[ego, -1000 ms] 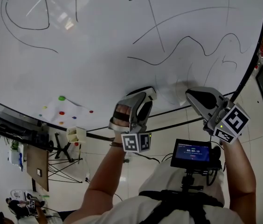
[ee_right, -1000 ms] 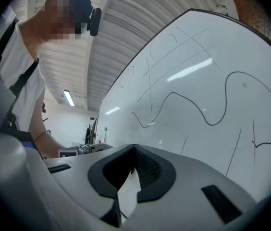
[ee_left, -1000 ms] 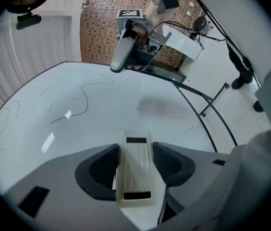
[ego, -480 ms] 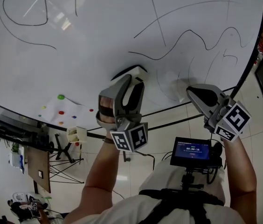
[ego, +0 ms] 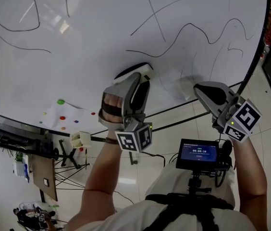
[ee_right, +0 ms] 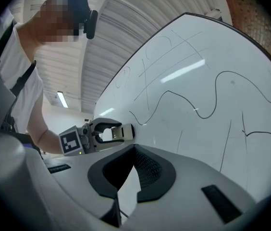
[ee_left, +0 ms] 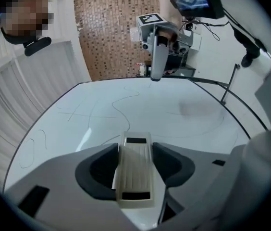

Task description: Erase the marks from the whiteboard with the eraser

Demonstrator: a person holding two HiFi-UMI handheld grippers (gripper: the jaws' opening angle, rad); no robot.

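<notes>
The whiteboard [ego: 92, 37] carries long black marker lines, among them a wavy one [ego: 193, 32] and a loop [ego: 10, 13] at the far left. My left gripper [ego: 136, 77] is shut on the cream eraser [ego: 134, 70], which presses against the board's lower middle. The left gripper view shows the eraser [ee_left: 135, 172] held between the two dark pads, its far end toward the board. My right gripper [ego: 202, 88] hovers at the board's lower right with its jaws together and nothing held. A faint smudged patch [ego: 186, 84] lies between the two grippers.
Coloured magnets [ego: 61, 101] dot the board's lower left. Below the board's dark edge are a small white cup [ego: 79, 138], a stand and cables [ego: 68, 172] on the tiled floor. A small monitor [ego: 200, 154] hangs at my chest. A brick wall [ee_left: 116, 28] stands behind.
My left gripper has moved up and to the left along the board with the eraser. The right gripper has stayed nearly still.
</notes>
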